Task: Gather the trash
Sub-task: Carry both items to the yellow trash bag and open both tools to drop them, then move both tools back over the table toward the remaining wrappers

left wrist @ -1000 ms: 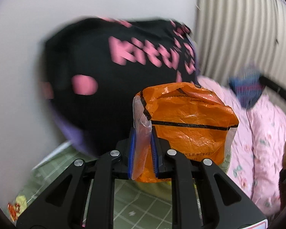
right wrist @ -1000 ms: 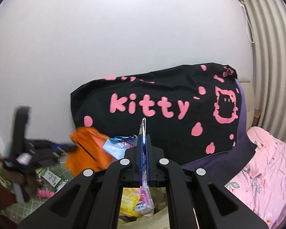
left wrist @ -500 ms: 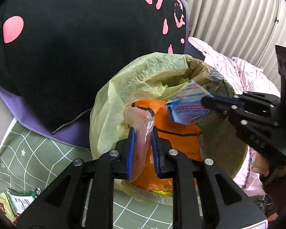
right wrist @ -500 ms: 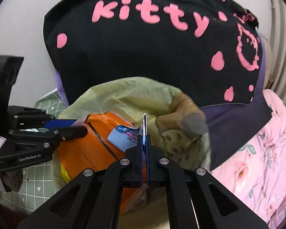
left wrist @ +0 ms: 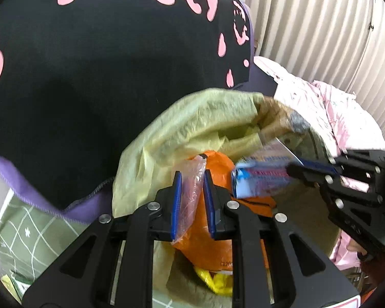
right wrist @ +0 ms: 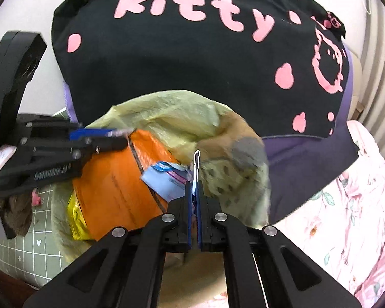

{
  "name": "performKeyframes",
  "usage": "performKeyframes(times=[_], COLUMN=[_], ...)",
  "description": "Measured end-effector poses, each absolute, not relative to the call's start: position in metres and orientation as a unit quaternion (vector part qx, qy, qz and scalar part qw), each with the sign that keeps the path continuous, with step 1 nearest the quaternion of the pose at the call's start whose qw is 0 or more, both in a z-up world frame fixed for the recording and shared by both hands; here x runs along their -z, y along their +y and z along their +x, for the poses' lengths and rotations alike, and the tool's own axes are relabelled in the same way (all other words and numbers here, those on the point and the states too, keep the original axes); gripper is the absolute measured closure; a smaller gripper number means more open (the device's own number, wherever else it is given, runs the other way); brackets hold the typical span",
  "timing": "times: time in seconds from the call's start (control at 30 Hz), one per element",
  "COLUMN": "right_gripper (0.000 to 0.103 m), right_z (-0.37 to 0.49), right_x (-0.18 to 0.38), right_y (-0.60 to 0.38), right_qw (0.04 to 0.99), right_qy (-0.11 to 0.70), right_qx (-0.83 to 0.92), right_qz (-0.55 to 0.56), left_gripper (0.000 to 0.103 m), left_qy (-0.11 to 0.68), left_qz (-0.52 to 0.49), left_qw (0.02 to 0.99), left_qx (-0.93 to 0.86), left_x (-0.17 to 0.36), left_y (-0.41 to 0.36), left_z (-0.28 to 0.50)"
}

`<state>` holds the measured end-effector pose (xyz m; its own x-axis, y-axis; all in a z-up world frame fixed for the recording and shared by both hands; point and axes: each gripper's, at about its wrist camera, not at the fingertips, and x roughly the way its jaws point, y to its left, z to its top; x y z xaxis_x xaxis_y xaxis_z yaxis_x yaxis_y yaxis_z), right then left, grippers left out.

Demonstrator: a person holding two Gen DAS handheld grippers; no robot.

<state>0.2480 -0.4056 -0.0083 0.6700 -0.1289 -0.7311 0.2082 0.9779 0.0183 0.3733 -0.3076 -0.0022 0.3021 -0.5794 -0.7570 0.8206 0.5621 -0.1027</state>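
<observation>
My left gripper is shut on the clear crumpled edge of an orange plastic wrapper. The wrapper hangs inside the mouth of a bin lined with a yellow-green bag. From the right, my right gripper reaches in, shut on a thin blue-and-white wrapper. The right wrist view has the right gripper pinching the blue-and-white wrapper over the liner bag, beside the orange wrapper and the left gripper. A yellow wrapper lies deeper in the bin.
A black cushion with pink "kitty" lettering stands right behind the bin. Pink floral bedding lies to the right, and a green grid mat to the left carries a few small wrappers. A ribbed curtain hangs behind the bedding.
Both grippers have come down from in front of the cushion to the bin's mouth, each keeping its wrapper. Over the last half second they have hardly shifted.
</observation>
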Motion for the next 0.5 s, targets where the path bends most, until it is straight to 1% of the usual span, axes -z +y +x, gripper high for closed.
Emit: performKeyframes(times=[0.17, 0.2, 0.23, 0.33, 0.37, 0.4, 0.43, 0.47, 0.5], right_gripper=[0.099, 0.099, 0.099, 0.097, 0.096, 0.09, 0.079, 0.072, 0.07], right_z=[0.243, 0.241, 0.239, 0.233, 0.231, 0.23, 0.227, 0.226, 0.225], right_x=[0.009, 0.007, 0.005, 0.001, 0.0, -0.001, -0.002, -0.004, -0.005], right_y=[-0.406, -0.405, -0.404, -0.402, -0.401, -0.399, -0.398, -0.397, -0.397], right_qw=[0.912, 0.913, 0.916, 0.919, 0.92, 0.92, 0.922, 0.923, 0.923], right_qy=[0.394, 0.391, 0.385, 0.378, 0.376, 0.375, 0.371, 0.37, 0.368], right_qx=[0.098, 0.098, 0.096, 0.09, 0.094, 0.096, 0.097, 0.095, 0.093], right_qz=[0.056, 0.057, 0.059, 0.063, 0.059, 0.056, 0.056, 0.056, 0.057], left_gripper=[0.087, 0.083, 0.083, 0.07, 0.063, 0.06, 0.058, 0.056, 0.056], left_qy=[0.408, 0.415, 0.419, 0.437, 0.439, 0.439, 0.436, 0.431, 0.426], left_qz=[0.137, 0.13, 0.123, 0.092, 0.084, 0.078, 0.068, 0.059, 0.048], left_qw=[0.782, 0.777, 0.773, 0.756, 0.755, 0.756, 0.76, 0.764, 0.77], left_qx=[0.451, 0.456, 0.461, 0.478, 0.479, 0.479, 0.478, 0.476, 0.473], left_x=[0.003, 0.002, 0.001, -0.002, -0.003, -0.005, -0.008, -0.011, -0.016], left_y=[-0.311, -0.307, -0.302, -0.285, -0.279, -0.276, -0.267, -0.26, -0.247], left_z=[0.382, 0.381, 0.379, 0.373, 0.37, 0.368, 0.366, 0.364, 0.36])
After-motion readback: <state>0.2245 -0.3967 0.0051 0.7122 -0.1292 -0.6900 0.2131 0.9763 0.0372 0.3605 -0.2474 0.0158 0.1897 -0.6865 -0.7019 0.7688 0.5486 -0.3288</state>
